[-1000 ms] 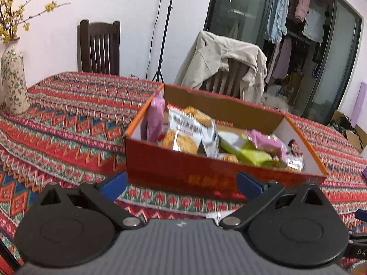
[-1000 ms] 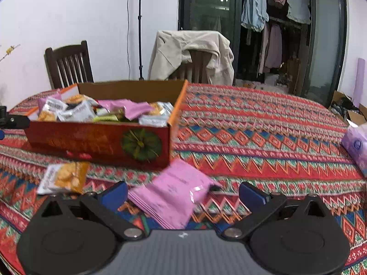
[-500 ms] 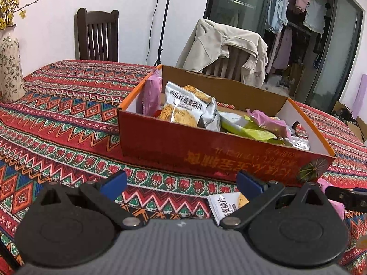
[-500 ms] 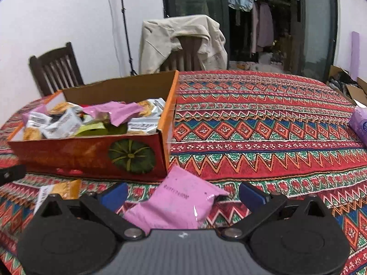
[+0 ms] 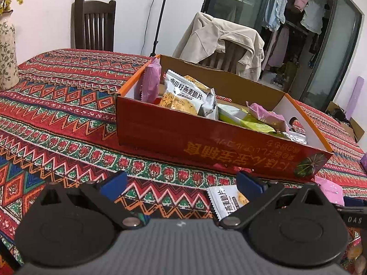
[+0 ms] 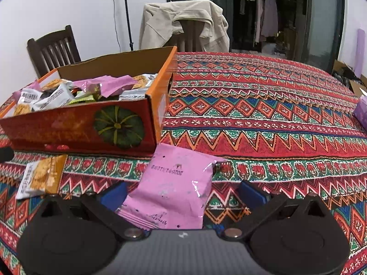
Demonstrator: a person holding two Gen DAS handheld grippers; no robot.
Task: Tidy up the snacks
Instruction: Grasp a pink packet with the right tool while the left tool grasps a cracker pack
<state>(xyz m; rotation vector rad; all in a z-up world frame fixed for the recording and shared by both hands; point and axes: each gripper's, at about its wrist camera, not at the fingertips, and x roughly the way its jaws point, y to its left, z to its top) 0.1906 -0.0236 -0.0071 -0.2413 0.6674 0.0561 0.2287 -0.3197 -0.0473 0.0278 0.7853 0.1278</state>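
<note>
A red cardboard box (image 5: 206, 144) (image 6: 75, 128) holding several snack packets sits on the patterned tablecloth. In front of it lie a white-and-orange oat crisp packet (image 5: 226, 200) (image 6: 40, 176) and a pink packet (image 6: 174, 188) (image 5: 329, 190). My left gripper (image 5: 181, 186) is open, low over the cloth before the box, its right finger next to the oat crisp packet. My right gripper (image 6: 182, 193) is open with the pink packet lying between its fingers; I cannot tell whether the pads touch it.
A flowered vase (image 5: 6, 52) stands at the table's far left. Two wooden chairs (image 5: 94, 26) (image 6: 190, 34) are behind the table, one draped with a beige jacket (image 5: 220, 43). A purple pack (image 6: 361, 112) lies at the right edge.
Both grippers have dropped lower and drawn back toward the table's front. The oat crisp packet has come into the left wrist view. The pink packet now lies deeper between the right fingers.
</note>
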